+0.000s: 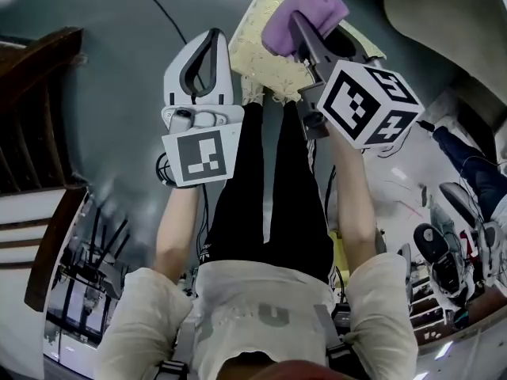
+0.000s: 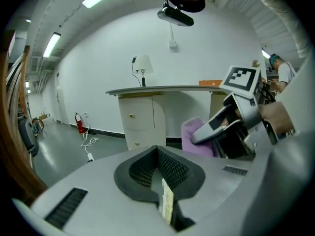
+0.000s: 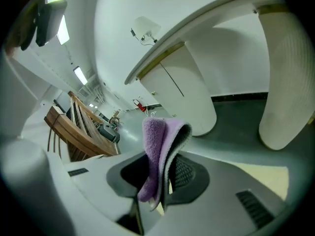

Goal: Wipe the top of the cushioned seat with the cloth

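In the head view the pale yellow cushioned seat [image 1: 257, 54] lies on the floor just beyond the person's feet. My right gripper [image 1: 299, 20] is shut on a folded purple cloth [image 1: 305, 10] and hangs over the seat's far right part. In the right gripper view the cloth [image 3: 156, 151] stands up out of the shut jaws, with a corner of the seat [image 3: 263, 176] below. My left gripper [image 1: 211, 36] is held to the left of the seat, jaws shut with nothing in them. The left gripper view shows the cloth [image 2: 194, 136] and a sliver of seat [image 2: 168, 205] between the pads.
Dark wooden furniture [image 1: 36, 77] stands at the left. A white curved counter [image 1: 432, 10] is at the upper right, with its cabinet [image 2: 142, 119] and a lamp [image 2: 142, 65]. Another person [image 1: 467, 161] and clutter fill the right side. A cable [image 2: 88, 144] lies on the floor.
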Tool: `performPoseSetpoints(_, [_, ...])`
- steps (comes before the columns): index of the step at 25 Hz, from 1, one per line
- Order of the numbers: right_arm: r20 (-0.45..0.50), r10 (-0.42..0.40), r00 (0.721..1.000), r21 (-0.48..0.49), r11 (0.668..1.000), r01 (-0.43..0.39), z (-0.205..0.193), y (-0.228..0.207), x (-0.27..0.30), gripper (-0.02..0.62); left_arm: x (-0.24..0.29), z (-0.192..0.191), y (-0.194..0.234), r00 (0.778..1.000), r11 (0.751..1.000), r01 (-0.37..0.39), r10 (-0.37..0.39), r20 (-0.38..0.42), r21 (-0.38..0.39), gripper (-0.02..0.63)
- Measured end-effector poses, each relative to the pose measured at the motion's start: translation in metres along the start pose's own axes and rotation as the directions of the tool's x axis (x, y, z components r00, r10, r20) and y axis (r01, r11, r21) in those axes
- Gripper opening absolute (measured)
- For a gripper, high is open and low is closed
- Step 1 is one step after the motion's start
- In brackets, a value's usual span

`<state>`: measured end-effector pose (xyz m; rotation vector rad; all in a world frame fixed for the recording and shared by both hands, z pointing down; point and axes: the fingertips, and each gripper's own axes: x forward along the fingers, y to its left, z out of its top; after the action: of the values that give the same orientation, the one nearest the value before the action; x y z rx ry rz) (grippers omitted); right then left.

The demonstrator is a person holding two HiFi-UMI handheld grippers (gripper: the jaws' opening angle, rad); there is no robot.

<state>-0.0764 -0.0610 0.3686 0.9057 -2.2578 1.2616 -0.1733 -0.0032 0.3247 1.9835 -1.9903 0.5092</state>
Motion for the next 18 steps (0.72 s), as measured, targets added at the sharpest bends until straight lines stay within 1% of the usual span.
performPoseSetpoints(3, [-0.027, -0.009, 1.0, 0.054, 0.998, 0.011, -0.036, -0.006, 0.037, 0.094, 0.0, -0.013, -0.001, 1.0, 1.0, -0.009, 0.008, -0.022, -0.019, 0.006])
performPoseSetpoints(6, [-0.092, -0.021, 0.996, 0.113, 0.993, 0.031, -0.072, -0.011, 0.073, 0.094, -0.003, -0.022, 0.006, 0.999, 1.0, -0.019, 0.018, -0.047, -0.023, 0.006])
performPoseSetpoints(8, [-0.132, -0.036, 0.991, 0.13, 0.99, 0.053, -0.089, -0.012, 0.092, 0.094, -0.007, -0.028, 0.017, 0.998, 0.999, -0.033, 0.032, -0.062, -0.023, 0.006])
performPoseSetpoints(11, [-0.182, -0.071, 0.981, 0.128, 0.987, 0.095, -0.107, -0.019, 0.114, 0.094, -0.011, -0.038, 0.034, 0.995, 0.998, -0.061, 0.058, -0.076, -0.033, 0.006])
performPoseSetpoints(14, [-0.232, -0.093, 0.968, 0.133, 0.983, 0.126, -0.12, -0.032, 0.124, 0.094, -0.011, -0.045, 0.036, 0.994, 0.996, -0.074, 0.071, -0.085, -0.04, 0.006])
performPoseSetpoints(18, [-0.271, -0.077, 0.959, 0.167, 0.978, 0.126, -0.125, -0.046, 0.124, 0.094, -0.007, -0.044, 0.031, 0.995, 0.996, -0.073, 0.069, -0.076, -0.051, 0.006])
